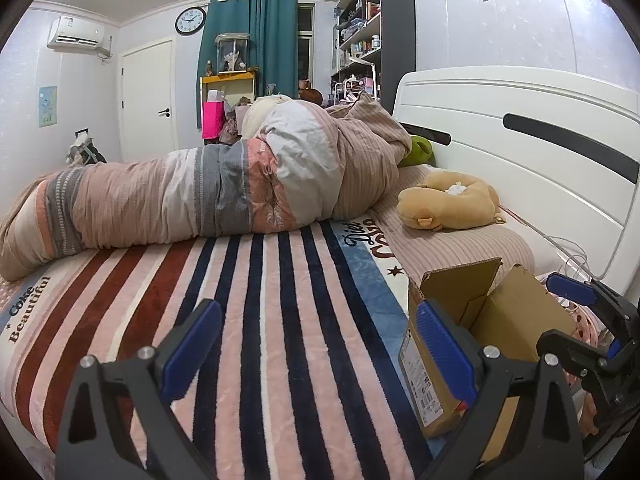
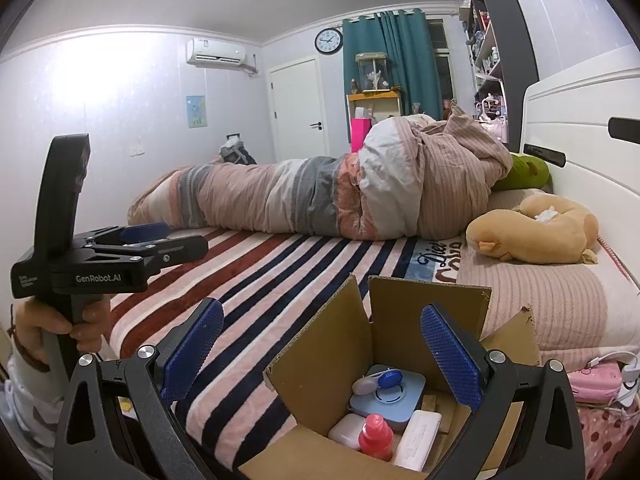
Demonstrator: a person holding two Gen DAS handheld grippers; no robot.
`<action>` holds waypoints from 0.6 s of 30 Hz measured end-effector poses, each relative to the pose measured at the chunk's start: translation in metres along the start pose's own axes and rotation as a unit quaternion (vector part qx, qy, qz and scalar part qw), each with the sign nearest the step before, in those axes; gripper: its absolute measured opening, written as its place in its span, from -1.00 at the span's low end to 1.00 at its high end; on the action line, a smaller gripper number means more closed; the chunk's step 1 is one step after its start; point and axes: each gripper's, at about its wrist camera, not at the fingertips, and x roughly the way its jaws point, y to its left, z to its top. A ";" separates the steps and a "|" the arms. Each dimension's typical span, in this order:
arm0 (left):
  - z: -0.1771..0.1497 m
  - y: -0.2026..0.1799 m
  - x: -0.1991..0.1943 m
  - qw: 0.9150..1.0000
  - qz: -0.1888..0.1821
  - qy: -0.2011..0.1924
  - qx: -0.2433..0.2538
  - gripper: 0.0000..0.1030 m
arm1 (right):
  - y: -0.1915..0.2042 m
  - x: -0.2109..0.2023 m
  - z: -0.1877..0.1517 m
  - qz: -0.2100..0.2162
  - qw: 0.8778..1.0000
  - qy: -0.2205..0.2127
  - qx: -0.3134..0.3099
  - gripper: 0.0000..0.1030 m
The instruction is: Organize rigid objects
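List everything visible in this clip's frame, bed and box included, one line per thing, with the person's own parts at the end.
cardboard box: 1, brown, flaps open, on the bed's near edge
square case: 1, pale blue, inside the box
red bottle: 1, red, inside the box, in front of the case
white cases: 2, white, either side of the bottle
striped blanket: 1, pink, navy and red, covering the bed
rolled duvet: 1, pink and grey, across the bed
plush toy: 1, tan, on the pillow by the headboard
green plush: 1, green, behind the duvet
headboard: 1, white
wall clock: 1, black-rimmed
curtain: 1, teal
left gripper: open, empty, above the blanket
right gripper: open, empty, above the box
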 end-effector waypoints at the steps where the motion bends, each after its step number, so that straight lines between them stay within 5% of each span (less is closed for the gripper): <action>1: 0.000 0.000 0.000 1.000 0.001 0.000 0.000 0.88 | 0.000 0.000 0.000 0.001 1.000 0.000 0.000 0.93; 18: -0.001 0.001 0.000 1.000 0.001 0.002 0.002 0.88 | 0.006 0.002 -0.005 -0.003 1.000 0.005 0.004 0.93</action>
